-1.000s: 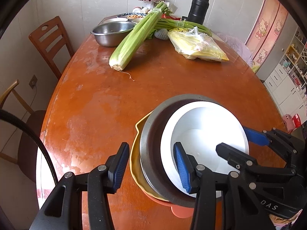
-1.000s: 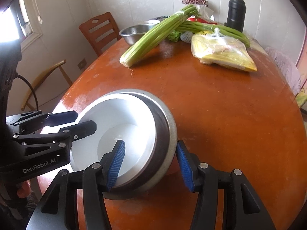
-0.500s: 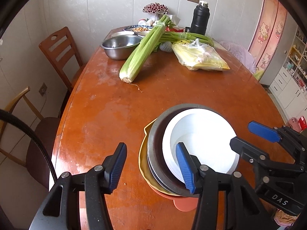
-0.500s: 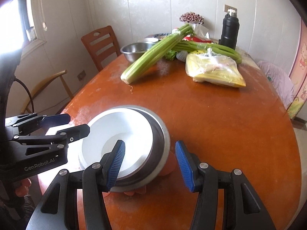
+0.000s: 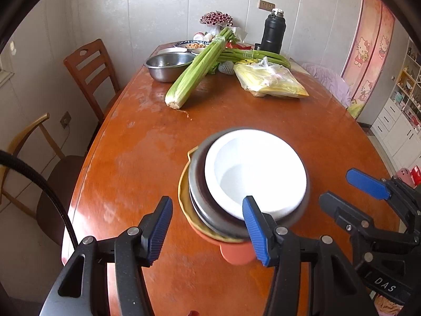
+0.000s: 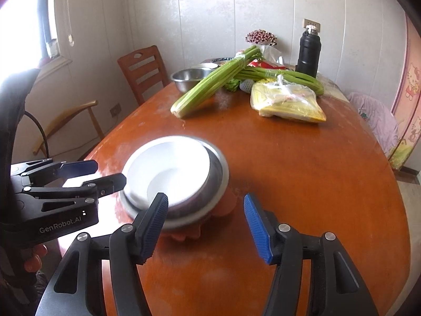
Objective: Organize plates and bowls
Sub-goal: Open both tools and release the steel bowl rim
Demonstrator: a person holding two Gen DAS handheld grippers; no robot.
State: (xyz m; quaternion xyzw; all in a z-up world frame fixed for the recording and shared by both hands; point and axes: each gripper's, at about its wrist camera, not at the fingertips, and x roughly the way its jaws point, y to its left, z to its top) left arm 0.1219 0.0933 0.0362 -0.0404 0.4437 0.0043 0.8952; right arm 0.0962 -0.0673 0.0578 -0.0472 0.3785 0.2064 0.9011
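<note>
Both claws hang clear of the stack, jaws parted and just widened a touch: the left gripper has nothing between its ribbed blue pads, and the right gripper is equally empty, its pads apart above the table. Just beyond them, low in the middle of both views, sits the nested stack: a smooth white bowl inside a brushed steel bowl, over a thin yellow plate and an orange piece peeking out underneath. All of it rests on the glossy, worn oval wooden table, near its curved near edge. Open tabletop lies around the stack, wide and bare to mid-frame. Farther up, a long celery bunch leans against a round steel basin, with a crinkly bag of yellow goods to the right and a matte black flask by the wall.
</note>
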